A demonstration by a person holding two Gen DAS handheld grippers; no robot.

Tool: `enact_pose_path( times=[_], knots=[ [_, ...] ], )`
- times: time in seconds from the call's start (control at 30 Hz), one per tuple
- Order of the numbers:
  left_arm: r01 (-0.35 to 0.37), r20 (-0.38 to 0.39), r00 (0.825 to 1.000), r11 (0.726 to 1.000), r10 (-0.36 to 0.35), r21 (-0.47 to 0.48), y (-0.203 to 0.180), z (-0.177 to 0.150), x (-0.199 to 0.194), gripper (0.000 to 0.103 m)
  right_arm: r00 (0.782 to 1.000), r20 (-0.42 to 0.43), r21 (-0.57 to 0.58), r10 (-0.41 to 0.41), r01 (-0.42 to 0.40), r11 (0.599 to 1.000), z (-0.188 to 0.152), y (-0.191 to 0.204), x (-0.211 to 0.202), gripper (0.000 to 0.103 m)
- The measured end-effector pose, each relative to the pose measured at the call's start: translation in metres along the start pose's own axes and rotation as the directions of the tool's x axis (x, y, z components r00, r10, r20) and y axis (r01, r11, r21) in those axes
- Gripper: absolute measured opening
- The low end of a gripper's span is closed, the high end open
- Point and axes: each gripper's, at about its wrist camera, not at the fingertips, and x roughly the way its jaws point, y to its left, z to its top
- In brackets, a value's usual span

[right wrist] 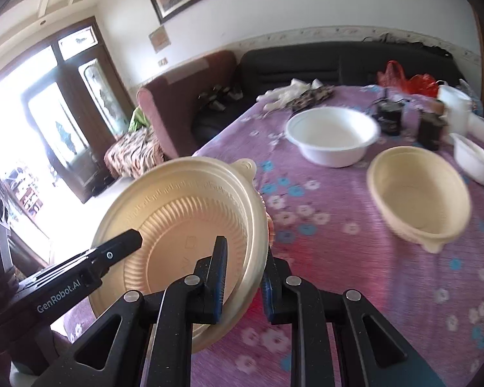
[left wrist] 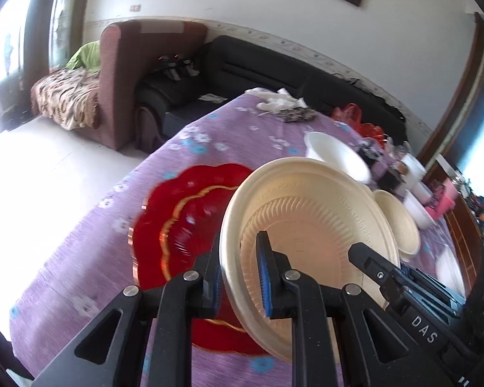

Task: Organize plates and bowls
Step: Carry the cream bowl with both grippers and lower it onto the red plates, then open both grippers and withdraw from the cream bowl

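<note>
Cream plate [left wrist: 309,225] fills the frame centre, held tilted above the red plate [left wrist: 184,222], its rim pinched by both the left gripper [left wrist: 240,277] and right gripper [right wrist: 242,277]; white bowl [right wrist: 332,135] and cream bowl [right wrist: 419,193] upper right look unsorted, so most remains

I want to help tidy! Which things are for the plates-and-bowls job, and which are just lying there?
For the job: cream plate held by both claws, left claw, right claw, red plate, white bowl, cream bowl.

Just lying about: red bag, tissues, sofa.
</note>
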Motion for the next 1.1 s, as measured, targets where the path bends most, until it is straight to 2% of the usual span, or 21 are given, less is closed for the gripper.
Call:
enact_pose_path(
  times=[0.23,0.5,0.6,0.7,0.8,1.03,1.1],
  knots=[
    [-0.046,-0.083,0.996,0.998,0.043,-0.034,0.028,0.007,0.038,0.018,0.998,-0.056,-0.033,-0.030,0.029,0.999,0.006,0.017,0.042,0.021],
    [-0.066,-0.107,0.992,0.997,0.062,-0.039,0.036,0.010,0.052,0.020,0.994,-0.097,-0.036,-0.052,0.049,0.998,0.006,0.018,0.069,0.021],
    [-0.049,-0.100,0.994,0.998,0.044,-0.049,0.038,0.012,0.052,0.040,0.993,-0.102,-0.042,-0.063,0.059,0.997,0.006,0.019,0.074,0.021],
    [-0.036,-0.090,0.995,0.998,0.032,-0.044,0.035,0.012,0.049,0.049,0.992,-0.098,-0.054,-0.083,0.078,0.995,0.006,0.020,0.077,0.021],
    [-0.032,-0.067,0.997,0.999,0.030,-0.035,0.032,0.012,0.044,0.065,0.992,-0.085,-0.060,-0.092,0.087,0.994,0.005,0.021,0.078,0.021],
    [-0.007,-0.014,1.000,0.998,0.006,-0.063,0.037,0.016,0.023,0.067,0.995,-0.034,-0.054,-0.098,0.096,0.994,0.006,0.024,0.068,0.025],
    [-0.004,-0.003,1.000,0.998,0.003,-0.070,0.037,0.018,0.018,0.070,0.995,-0.007,-0.052,-0.096,0.095,0.994,0.009,0.025,0.059,0.029]
  ],
)
